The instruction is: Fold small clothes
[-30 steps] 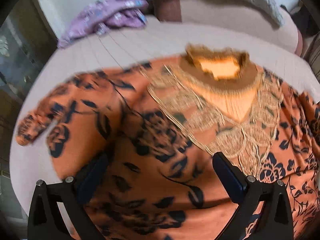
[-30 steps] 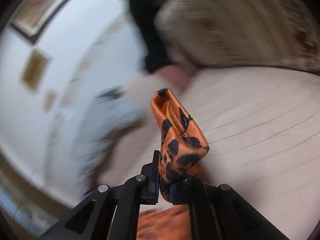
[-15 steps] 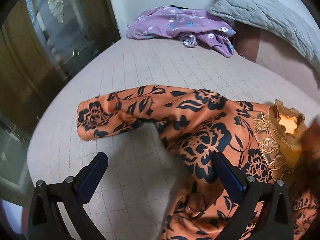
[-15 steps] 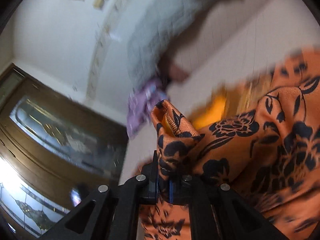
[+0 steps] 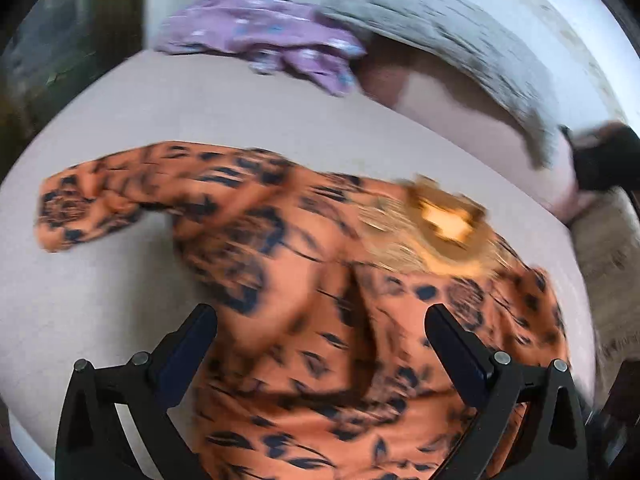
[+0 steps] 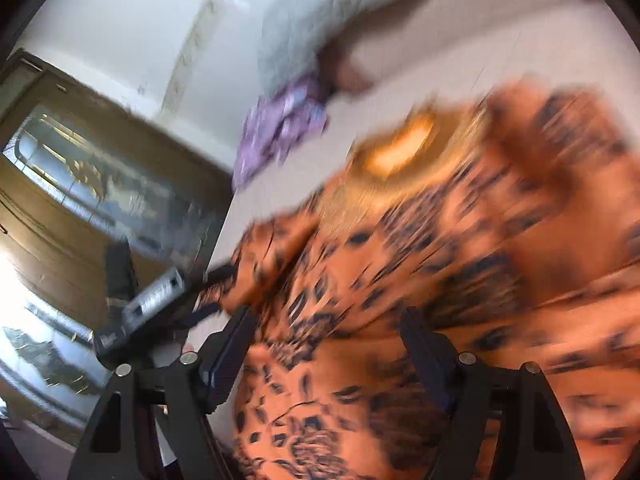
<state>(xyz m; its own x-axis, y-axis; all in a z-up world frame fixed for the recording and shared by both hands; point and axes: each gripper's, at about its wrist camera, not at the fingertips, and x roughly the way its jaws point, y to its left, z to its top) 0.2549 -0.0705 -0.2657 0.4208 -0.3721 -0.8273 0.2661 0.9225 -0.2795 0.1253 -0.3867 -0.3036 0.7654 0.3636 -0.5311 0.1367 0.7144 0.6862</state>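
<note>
Orange floral top lies face-up on the bed, one sleeve folded across. Left gripper and right gripper both spread wide, empty. Pinch the outstretched sleeve near the cuff, fold inward flat.

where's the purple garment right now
The purple garment lies bunched at the far edge of the bed, upper left in the left wrist view, beside the grey pillow, beyond the orange top.

Home bedroom. Bed with pale quilted cover fills the view; grey pillow at 1 o'clock against a white wall. Purple garment lies at 12 o'clock. Wooden glass-panelled door at 9 o'clock in the right view.
</note>
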